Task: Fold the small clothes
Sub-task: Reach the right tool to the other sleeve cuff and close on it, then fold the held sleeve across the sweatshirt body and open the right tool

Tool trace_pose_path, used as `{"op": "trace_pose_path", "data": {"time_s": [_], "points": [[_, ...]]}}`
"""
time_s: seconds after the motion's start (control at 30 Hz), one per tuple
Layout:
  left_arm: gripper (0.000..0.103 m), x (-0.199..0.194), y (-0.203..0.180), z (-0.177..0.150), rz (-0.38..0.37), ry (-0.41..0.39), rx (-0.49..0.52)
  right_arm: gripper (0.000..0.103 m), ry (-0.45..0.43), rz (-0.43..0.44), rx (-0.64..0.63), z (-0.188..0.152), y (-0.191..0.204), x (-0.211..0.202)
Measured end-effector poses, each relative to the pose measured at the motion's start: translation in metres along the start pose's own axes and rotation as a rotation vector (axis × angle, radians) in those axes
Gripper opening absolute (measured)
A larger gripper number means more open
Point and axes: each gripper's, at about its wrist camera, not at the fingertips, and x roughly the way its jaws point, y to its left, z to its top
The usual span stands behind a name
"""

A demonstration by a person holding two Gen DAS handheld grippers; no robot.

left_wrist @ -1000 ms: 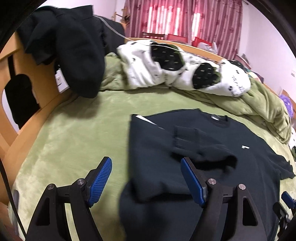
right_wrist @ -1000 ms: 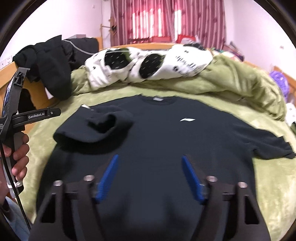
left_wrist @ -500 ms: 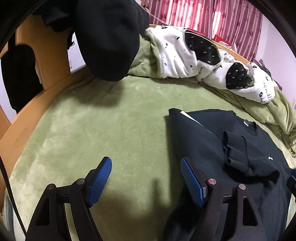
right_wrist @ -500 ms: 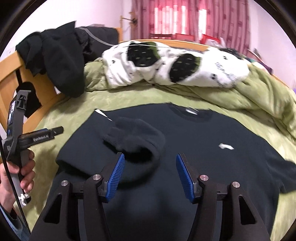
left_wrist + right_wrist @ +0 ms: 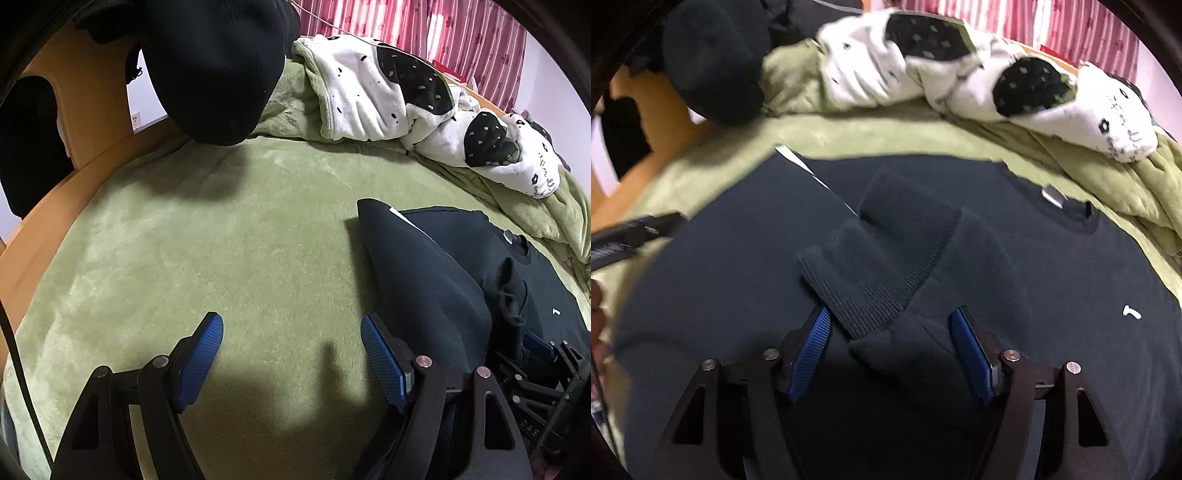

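- Right wrist view: the right gripper (image 5: 890,350) has its blue pads (image 5: 971,354) spread and opening wider, with the ribbed cuff (image 5: 871,291) of the folded-in sleeve lying between them; the pads do not press on it, so nothing is pinched.
- The jaws straddle the cuff probably because the sleeve sits bunched and askew on the chest and needs taking up and laying flat.
- Around that, the dark sweatshirt (image 5: 1015,273) lies front-up on the green blanket (image 5: 849,140), collar towards the far pillows, one sleeve already brought across the body.
- Left wrist view: the left gripper (image 5: 291,354) has its fingers (image 5: 201,354) spread and empty over bare blanket, just beside the sweatshirt's side edge (image 5: 417,273).
- It hangs off the cloth likely to stay clear of the other gripper while standing ready at that edge for the next fold.
- Further out, a white spotted quilt (image 5: 384,96) is heaped at the head of the bed, and dark clothes (image 5: 218,62) hang over the wooden bed frame (image 5: 96,107).
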Motion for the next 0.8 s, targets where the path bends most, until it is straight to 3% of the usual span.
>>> {"op": "trace_pose_path", "data": {"time_s": [0.07, 0.1, 0.17, 0.27, 0.47, 0.63, 0.8], "points": [[0.075, -0.001, -0.001, -0.001, -0.002, 0.0, 0.004, 0.065, 0.001, 0.001, 0.018, -0.001, -0.003, 0.004], [0.075, -0.001, -0.002, -0.001, -0.001, 0.001, 0.007, 0.058, -0.012, -0.005, 0.029, 0.0, -0.006, 0.002], [0.075, -0.001, -0.004, -0.002, -0.002, -0.002, 0.01, 0.032, -0.026, 0.023, 0.045, 0.001, -0.012, -0.003], [0.075, -0.001, -0.008, -0.002, 0.002, -0.001, 0.019, 0.022, -0.053, 0.061, 0.062, 0.001, -0.02, -0.015], [0.075, -0.008, -0.011, -0.001, -0.01, -0.012, 0.008, 0.019, -0.146, -0.013, 0.109, -0.002, -0.049, -0.057], [0.075, -0.014, -0.02, -0.001, -0.026, -0.015, 0.004, 0.018, -0.191, -0.068, 0.203, -0.005, -0.107, -0.084], [0.075, -0.019, -0.031, -0.003, -0.045, -0.019, 0.005, 0.018, -0.194, -0.065, 0.32, -0.021, -0.166, -0.102]]}}
